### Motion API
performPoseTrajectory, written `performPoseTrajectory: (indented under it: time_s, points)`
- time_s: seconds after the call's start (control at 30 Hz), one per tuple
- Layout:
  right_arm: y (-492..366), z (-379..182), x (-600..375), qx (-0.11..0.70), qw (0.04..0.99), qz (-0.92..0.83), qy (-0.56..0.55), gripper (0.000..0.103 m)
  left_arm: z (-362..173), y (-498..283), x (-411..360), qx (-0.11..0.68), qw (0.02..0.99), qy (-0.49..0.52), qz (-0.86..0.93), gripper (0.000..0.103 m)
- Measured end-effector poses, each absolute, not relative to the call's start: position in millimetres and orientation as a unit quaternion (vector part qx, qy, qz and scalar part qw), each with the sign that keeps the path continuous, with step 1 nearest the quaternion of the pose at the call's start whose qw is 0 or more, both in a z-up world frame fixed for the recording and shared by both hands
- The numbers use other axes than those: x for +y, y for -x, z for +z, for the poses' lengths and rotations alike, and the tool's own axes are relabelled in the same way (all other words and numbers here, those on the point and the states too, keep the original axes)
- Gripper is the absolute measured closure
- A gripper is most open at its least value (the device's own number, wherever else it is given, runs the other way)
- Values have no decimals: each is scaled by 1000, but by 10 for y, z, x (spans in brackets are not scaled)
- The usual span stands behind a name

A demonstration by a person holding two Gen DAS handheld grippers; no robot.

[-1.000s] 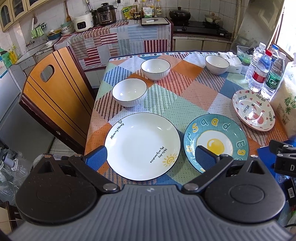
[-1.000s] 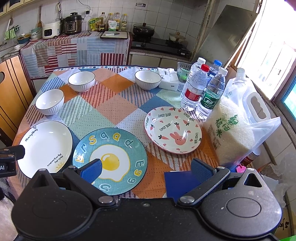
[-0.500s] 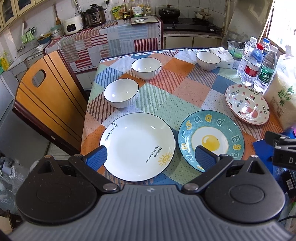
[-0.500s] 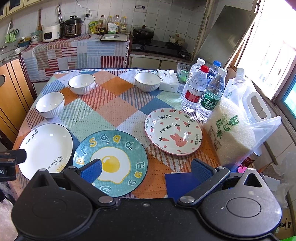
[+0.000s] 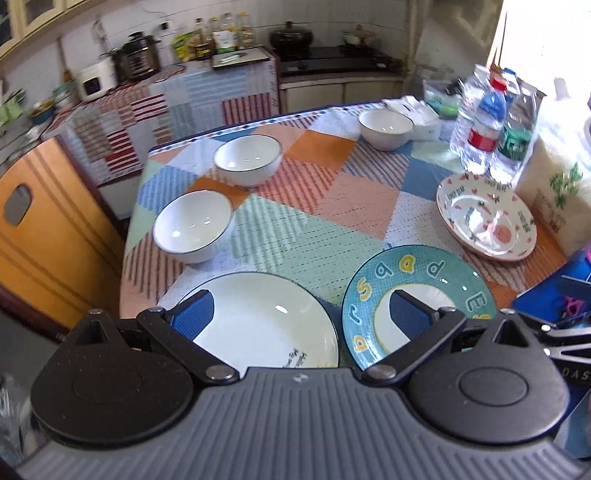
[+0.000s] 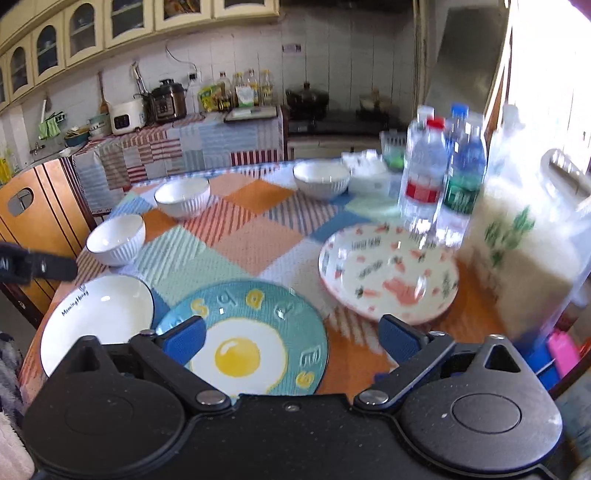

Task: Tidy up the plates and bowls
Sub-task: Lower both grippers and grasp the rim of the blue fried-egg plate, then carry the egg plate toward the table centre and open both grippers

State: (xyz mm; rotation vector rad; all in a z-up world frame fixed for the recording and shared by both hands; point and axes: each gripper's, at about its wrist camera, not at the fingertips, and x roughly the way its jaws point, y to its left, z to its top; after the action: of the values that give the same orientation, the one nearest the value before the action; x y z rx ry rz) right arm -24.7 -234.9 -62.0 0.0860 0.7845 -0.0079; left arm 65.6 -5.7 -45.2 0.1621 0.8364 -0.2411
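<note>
White plate [image 6: 99, 314] "Morning Honey", surface's [image 6: 255, 236] L edge; teal egg plate [image 6: 258, 332] w/ letters beside it; pink plate [image 6: 388, 273] "LOVELY BEAR" R. Left tongs [image 5: 301, 314] released; right tongs [image 6: 291, 338] released, just narrowing, grasping nothing.

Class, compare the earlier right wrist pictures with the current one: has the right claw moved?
Yes. The right claw has dropped lower and nearer the table: the egg plate looks bigger, and the wall cabinets have come into view.

Three plates [image 5: 258, 325] and three white bowls [image 5: 192, 230] sit unstacked, upright.
</note>
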Motion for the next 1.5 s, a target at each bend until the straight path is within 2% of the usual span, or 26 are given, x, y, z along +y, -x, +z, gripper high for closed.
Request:
performPoseTrajectory:
  time_s: [0.27,0.37,0.43,0.5,0.57,0.6,0.63,0.67,0.7,0.77,1.0,1.23,1.5]
  points:
    - [235,-1175,-2395,415,906,-14,-84,10,-1085,-1192,-532,439,857,-171,-209,2]
    - [245,-1269,-2429,417,902,-17,-107,18,-1265,-1314,-648,434,850,-197,-224,6]
    - [232,-1316,-2450,423,897,-9,-123,35,-1357,-1400,-688,443,841,-203,-235,16]
    - [202,-1365,-2469,431,892,0,-135,44,-1441,-1509,-687,464,828,-193,-250,33]
    - [169,-1418,-2481,442,886,-2,-141,53,-1528,-1621,-664,488,815,-176,-257,42]
    - [158,-1440,-2492,447,883,-3,-145,63,-1568,-1664,-650,499,809,-169,-263,47]
    - [152,-1463,-2512,449,880,-3,-153,78,-1599,-1689,-637,507,803,-163,-269,52]
    - [155,-1471,-2533,449,879,-7,-162,80,-1642,-1723,-636,514,795,-162,-277,61]
    - [161,-1480,-2559,449,876,-8,-177,82,-1667,-1725,-629,520,787,-160,-291,67]
    - [165,-1511,-2599,450,871,-1,-196,83,-1696,-1689,-633,517,777,-160,-321,73]
    - [153,-1612,-2660,446,865,23,-231,81,-1692,-1623,-653,509,786,-154,-314,74]
    - [94,-1537,-2570,437,875,45,-203,80,-1597,-1774,-549,530,789,-124,-285,74]
    - [-444,-1286,-2551,395,901,82,-158,81,-1243,-2153,-421,494,826,-104,-251,74]
